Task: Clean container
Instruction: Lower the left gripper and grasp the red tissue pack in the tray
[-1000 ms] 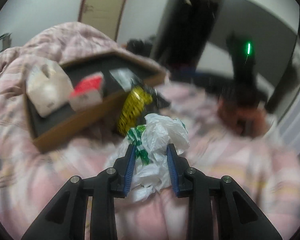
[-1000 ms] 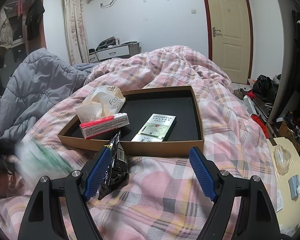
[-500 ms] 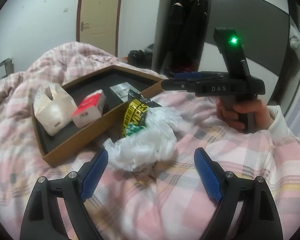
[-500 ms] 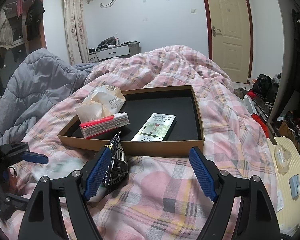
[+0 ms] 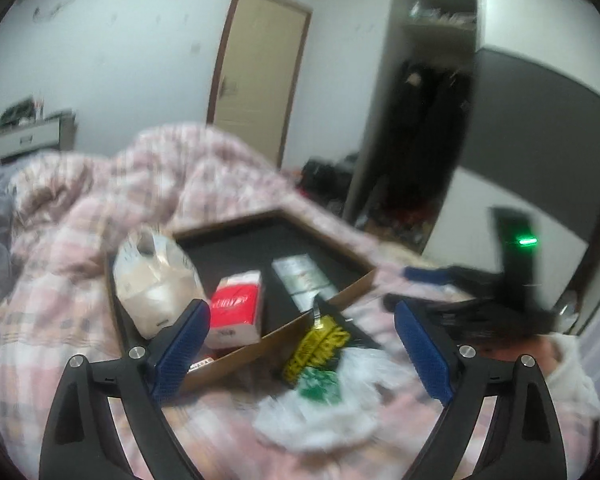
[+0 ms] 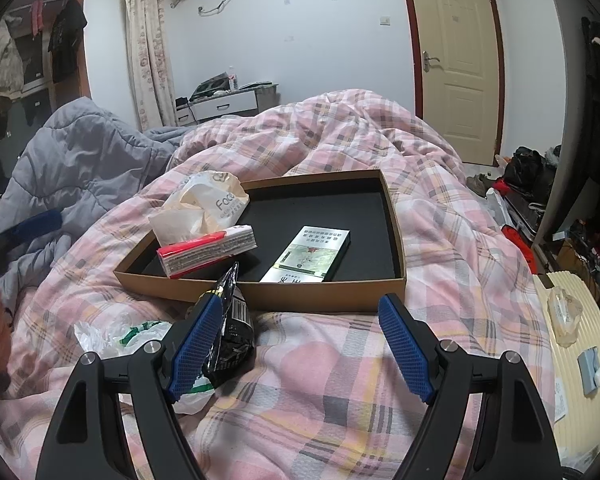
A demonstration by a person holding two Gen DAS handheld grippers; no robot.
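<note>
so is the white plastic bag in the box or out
Out: the crumpled white plastic bag lies on the pink plaid quilt, in front of the brown cardboard box.

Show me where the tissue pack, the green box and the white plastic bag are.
Tissue pack (image 6: 208, 250), right wrist view, on its striped side.
Green box (image 6: 312, 254), right wrist view, middle of its top face.
Plastic bag (image 5: 332, 412), left wrist view, on its crumpled middle.
</note>
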